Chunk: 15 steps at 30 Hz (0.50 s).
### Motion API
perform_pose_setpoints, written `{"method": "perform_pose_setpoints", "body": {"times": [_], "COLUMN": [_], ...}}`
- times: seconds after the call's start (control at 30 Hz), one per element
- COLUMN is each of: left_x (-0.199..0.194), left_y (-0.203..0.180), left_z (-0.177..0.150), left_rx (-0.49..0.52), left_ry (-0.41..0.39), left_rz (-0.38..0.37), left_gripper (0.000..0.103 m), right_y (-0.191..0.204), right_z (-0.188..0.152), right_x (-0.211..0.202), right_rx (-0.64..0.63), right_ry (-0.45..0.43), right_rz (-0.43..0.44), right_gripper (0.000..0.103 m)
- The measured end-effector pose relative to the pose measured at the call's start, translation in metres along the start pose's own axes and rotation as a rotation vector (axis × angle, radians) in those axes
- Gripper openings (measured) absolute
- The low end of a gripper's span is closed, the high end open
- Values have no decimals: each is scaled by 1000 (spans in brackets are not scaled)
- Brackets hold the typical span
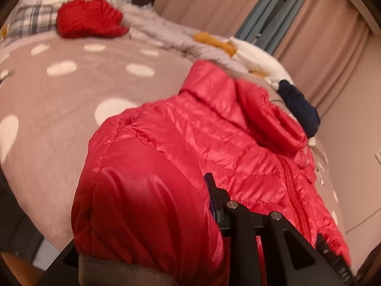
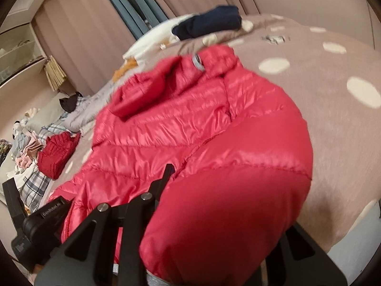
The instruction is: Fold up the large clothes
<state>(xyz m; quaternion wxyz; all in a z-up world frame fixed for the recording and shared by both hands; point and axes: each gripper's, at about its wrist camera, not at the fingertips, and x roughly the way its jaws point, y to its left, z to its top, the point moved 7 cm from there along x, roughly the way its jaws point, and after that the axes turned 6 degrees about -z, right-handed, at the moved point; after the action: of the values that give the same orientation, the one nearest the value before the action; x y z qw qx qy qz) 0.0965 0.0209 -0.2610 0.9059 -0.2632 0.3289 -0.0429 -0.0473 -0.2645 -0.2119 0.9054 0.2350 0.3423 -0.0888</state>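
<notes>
Draped over both grippers, left (image 1: 181, 217) and right (image 2: 202, 214), red puffer jacket sleeves (image 2: 228, 205) hide whether their jaws are closed above the polka-dot bedspread (image 1: 59, 109).

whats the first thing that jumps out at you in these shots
A shiny red puffer jacket fills the foreground of both views, spread on a taupe bedspread with white polka dots, a sleeve bunched over each gripper. Beyond it, near the pillows, lies a second, darker red garment, and a folded navy piece sits just past the jacket's collar.
</notes>
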Motion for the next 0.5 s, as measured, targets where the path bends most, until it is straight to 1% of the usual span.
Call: {"method": "perform_pose_setpoints", "body": {"times": [0.07, 0.17, 0.23, 0.3, 0.43, 0.5], "left_x": [-7, -15, -20, -26, -44, -49], "left_y": [-2, 0, -2, -6, -19, -25], "left_z": [5, 10, 12, 16, 26, 29], "left_rx": [22, 28, 31, 57, 122, 150], "left_ry": [-34, -70, -86, -110, -188, -202], "left_rz": [5, 33, 34, 36, 29, 25], "left_gripper": [25, 25, 25, 25, 25, 25], "right_y": [5, 11, 13, 15, 13, 11], "right_z": [10, 22, 29, 35, 42, 45], "right_x": [-7, -19, -26, -32, -41, -44], "right_rx": [-15, -16, -21, -33, -27, -20], "right_ry": [-30, -77, -103, -126, -159, -171], "right_rz": [10, 37, 39, 38, 45, 48], "right_gripper": [24, 24, 25, 25, 24, 23]}}
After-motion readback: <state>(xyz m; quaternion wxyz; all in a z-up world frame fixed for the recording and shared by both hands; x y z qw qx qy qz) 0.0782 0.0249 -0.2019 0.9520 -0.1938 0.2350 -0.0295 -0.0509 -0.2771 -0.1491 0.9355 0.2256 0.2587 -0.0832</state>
